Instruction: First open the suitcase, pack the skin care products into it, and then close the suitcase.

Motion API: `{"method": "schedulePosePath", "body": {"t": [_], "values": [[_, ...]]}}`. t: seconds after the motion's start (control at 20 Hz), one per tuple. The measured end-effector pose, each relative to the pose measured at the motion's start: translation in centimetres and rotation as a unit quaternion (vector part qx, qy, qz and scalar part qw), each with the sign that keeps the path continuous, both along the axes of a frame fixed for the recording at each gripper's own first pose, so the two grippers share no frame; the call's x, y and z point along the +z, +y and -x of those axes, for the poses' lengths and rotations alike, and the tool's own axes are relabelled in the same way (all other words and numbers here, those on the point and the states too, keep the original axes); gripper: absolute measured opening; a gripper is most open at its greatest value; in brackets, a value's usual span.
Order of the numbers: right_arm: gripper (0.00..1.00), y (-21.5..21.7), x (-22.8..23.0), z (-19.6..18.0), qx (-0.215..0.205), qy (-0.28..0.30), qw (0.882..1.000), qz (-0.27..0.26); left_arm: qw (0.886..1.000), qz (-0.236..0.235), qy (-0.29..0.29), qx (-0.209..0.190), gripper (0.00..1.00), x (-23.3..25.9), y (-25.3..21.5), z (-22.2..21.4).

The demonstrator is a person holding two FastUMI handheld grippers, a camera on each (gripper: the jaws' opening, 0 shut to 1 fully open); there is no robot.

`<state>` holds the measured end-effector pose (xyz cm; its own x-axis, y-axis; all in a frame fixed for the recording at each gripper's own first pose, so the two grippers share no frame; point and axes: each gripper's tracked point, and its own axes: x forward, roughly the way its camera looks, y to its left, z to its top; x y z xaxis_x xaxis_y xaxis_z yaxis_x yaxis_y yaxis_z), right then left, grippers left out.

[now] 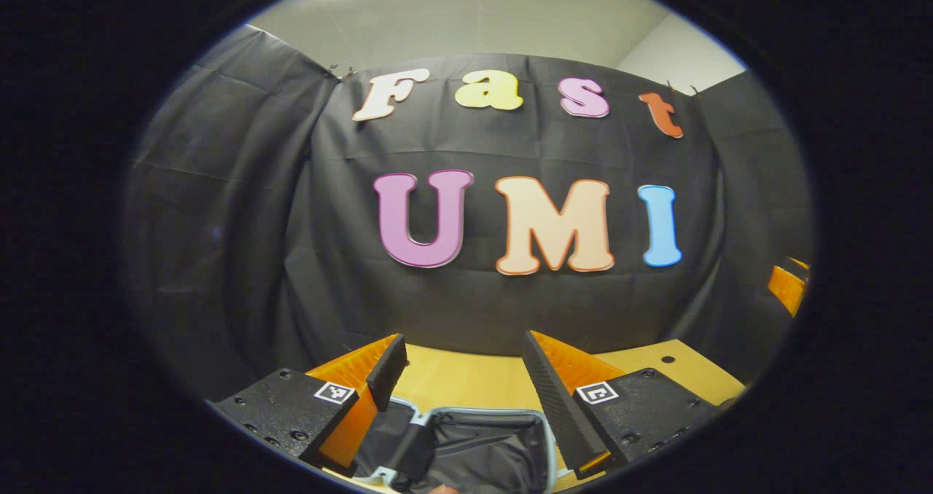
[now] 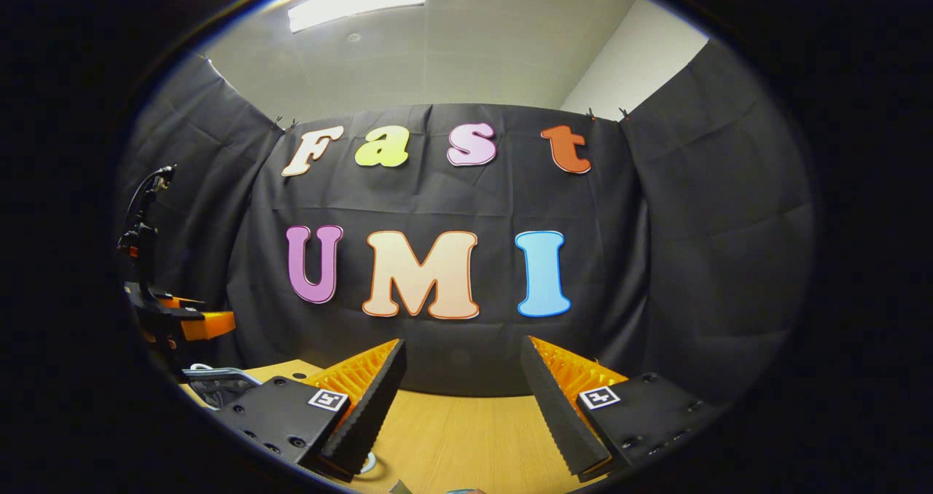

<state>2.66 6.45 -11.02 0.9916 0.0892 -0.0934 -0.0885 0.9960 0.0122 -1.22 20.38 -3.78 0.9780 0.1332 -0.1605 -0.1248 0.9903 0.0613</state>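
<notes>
In the left gripper view, the left gripper (image 1: 464, 355) hangs above a wooden table (image 1: 466, 381) with its two fingers spread wide and nothing between them. Just below and between the fingers lies the suitcase (image 1: 466, 443), open, its dark lining showing inside a pale rim; the left finger's tip crosses in front of the case's near-left corner and hides part of the rim. A black strap lies across the lining on the left side. Behind the table stands the black cloth wall. At the far right edge an orange part of the right gripper (image 1: 787, 286) pokes in, well apart from the case.

In the right gripper view, the right gripper (image 2: 463, 359) is likewise spread open and empty, over bare table (image 2: 466, 436). The left gripper (image 2: 182, 323) stands off at the left edge, orange and black, with a cable (image 2: 146, 195) rising from its top. Under it a pale rim (image 2: 219, 371) of the suitcase shows at the table's left end, mostly hidden behind the right gripper's own left finger block. Small unclear objects sit at the bottom edge near the fingers; what they are cannot be told.
</notes>
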Motion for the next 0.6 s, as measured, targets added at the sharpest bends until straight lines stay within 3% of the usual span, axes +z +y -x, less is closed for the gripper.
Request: {"method": "schedulePosePath", "body": {"t": [0.6], "values": [[0.99, -6.7, -0.8, 2.3, -0.009, 0.006, 1.000, 0.006, 0.993, 0.037, 0.067, -0.086, 0.94, -7.4, -14.1, 1.5]]}}
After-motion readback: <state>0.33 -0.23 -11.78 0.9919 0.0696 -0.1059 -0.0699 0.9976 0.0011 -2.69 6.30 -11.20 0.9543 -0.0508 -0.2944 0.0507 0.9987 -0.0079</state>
